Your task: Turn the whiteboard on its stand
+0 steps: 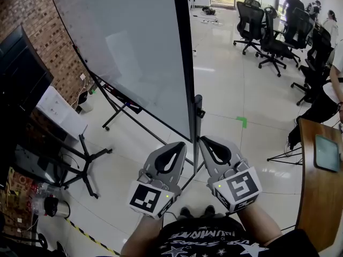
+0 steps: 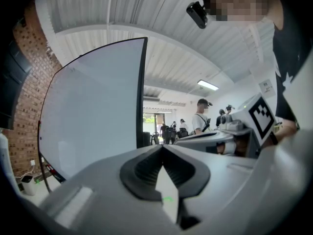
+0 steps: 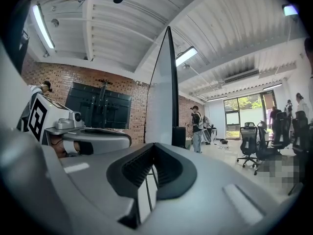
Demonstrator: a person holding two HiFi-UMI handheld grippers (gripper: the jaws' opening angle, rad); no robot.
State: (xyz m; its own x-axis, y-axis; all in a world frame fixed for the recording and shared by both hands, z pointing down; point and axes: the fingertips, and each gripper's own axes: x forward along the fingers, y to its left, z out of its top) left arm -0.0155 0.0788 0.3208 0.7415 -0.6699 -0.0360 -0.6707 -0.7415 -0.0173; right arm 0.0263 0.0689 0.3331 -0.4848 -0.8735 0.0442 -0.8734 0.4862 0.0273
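Note:
The whiteboard [image 1: 128,47] stands tilted on its wheeled stand, its black side edge [image 1: 185,74] running down towards me. The stand's upright post [image 1: 198,125] rises just beyond my two grippers. My left gripper [image 1: 180,144] is shut and empty, its tip just below the board's lower corner. My right gripper [image 1: 203,139] is also shut and empty, right of the post. Neither touches the board. In the left gripper view the closed jaw tips [image 2: 162,146] point at the board's face [image 2: 93,116]. In the right gripper view the tips [image 3: 154,145] point at the board's edge [image 3: 169,92].
A black screen on a wheeled stand [image 1: 21,82] and a white box [image 1: 61,111] stand at the left by the brick wall. Office chairs [image 1: 268,33] fill the back right. A wooden table [image 1: 316,197] with a phone [image 1: 327,153] is at my right. People stand further off.

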